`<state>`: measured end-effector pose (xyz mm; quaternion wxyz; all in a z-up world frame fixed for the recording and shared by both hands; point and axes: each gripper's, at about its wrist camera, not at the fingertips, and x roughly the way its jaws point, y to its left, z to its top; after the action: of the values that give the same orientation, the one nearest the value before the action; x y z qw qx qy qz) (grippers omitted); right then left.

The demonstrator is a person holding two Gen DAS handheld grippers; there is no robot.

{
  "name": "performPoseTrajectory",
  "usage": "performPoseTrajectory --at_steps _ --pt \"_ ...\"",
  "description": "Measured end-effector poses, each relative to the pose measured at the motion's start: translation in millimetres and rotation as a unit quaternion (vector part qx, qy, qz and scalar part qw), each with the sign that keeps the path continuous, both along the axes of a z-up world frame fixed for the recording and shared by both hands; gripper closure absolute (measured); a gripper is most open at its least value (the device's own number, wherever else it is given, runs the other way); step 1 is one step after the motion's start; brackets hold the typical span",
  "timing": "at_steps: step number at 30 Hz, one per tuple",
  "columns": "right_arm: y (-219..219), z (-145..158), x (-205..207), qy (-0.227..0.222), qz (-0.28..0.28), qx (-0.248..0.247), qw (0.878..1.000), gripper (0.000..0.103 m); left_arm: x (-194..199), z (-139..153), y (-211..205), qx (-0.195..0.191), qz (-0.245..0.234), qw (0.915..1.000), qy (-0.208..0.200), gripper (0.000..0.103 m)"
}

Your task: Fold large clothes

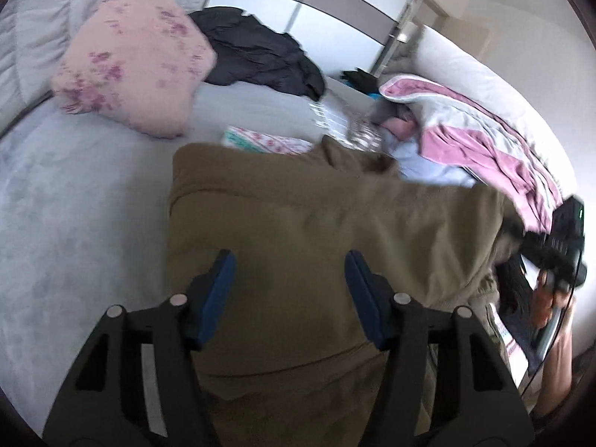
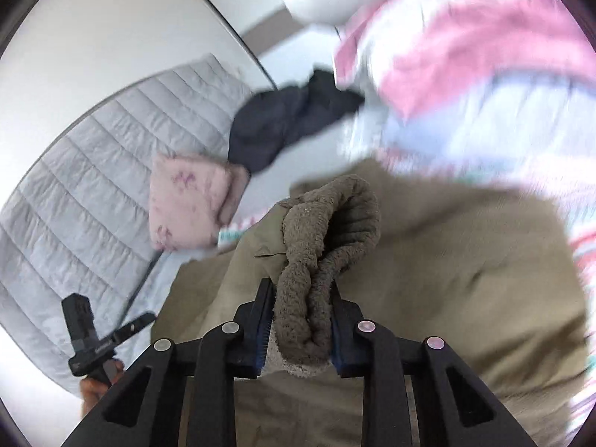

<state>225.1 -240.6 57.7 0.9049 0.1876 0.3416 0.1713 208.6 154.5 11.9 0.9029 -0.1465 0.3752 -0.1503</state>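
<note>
An olive-brown fleece garment (image 1: 316,223) lies spread on the grey bed (image 1: 74,205). My left gripper (image 1: 290,283) is open above its near part, with its blue pads apart and nothing between them. My right gripper (image 2: 301,309) is shut on a bunched fold of the same garment (image 2: 324,231) and holds it up over the rest of the cloth (image 2: 465,260). The right gripper also shows at the right edge of the left wrist view (image 1: 558,253). The left gripper shows at the lower left of the right wrist view (image 2: 97,339).
A pink floral pillow (image 1: 134,56) and a black garment (image 1: 260,56) lie at the bed's far side. A pink and white blanket heap (image 1: 476,134) lies to the right, with folded patterned cloth (image 1: 268,143) beyond the garment. A quilted grey headboard (image 2: 93,156) lies behind.
</note>
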Motion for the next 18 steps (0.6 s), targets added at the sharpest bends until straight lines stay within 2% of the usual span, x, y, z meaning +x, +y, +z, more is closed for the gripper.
performPoseTrajectory --at_steps 3,6,8,10,11,13,15,18 --pt "-25 -2 -8 -0.010 -0.022 -0.023 0.999 0.077 5 -12 -19 0.013 -0.032 0.9992 0.021 0.042" --pt "-45 -34 -7 0.022 -0.045 -0.052 0.997 0.076 9 -30 -33 0.021 -0.058 0.9967 0.053 0.043" --pt "-47 -66 1 0.064 -0.064 -0.084 0.992 0.070 5 -39 -44 0.042 -0.073 0.9948 0.058 0.043" --pt "-48 -93 5 0.104 -0.078 -0.108 0.986 0.051 1 -44 -56 0.083 -0.078 0.9924 0.047 0.043" --pt "-49 -98 3 0.108 -0.083 -0.105 0.985 0.048 0 -44 -60 0.098 -0.080 0.9910 0.043 0.042" --pt "-51 -94 -3 0.103 -0.090 -0.091 0.986 0.039 -2 -37 -63 0.111 -0.076 0.9900 0.043 0.041" --pt "-58 -76 -7 0.098 -0.096 -0.083 0.987 0.038 -2 -30 -59 0.090 -0.071 0.9926 0.041 0.035" --pt "-54 -46 -23 0.038 -0.114 -0.083 0.989 0.038 -2 -24 -55 0.065 -0.066 0.9954 0.026 0.033"
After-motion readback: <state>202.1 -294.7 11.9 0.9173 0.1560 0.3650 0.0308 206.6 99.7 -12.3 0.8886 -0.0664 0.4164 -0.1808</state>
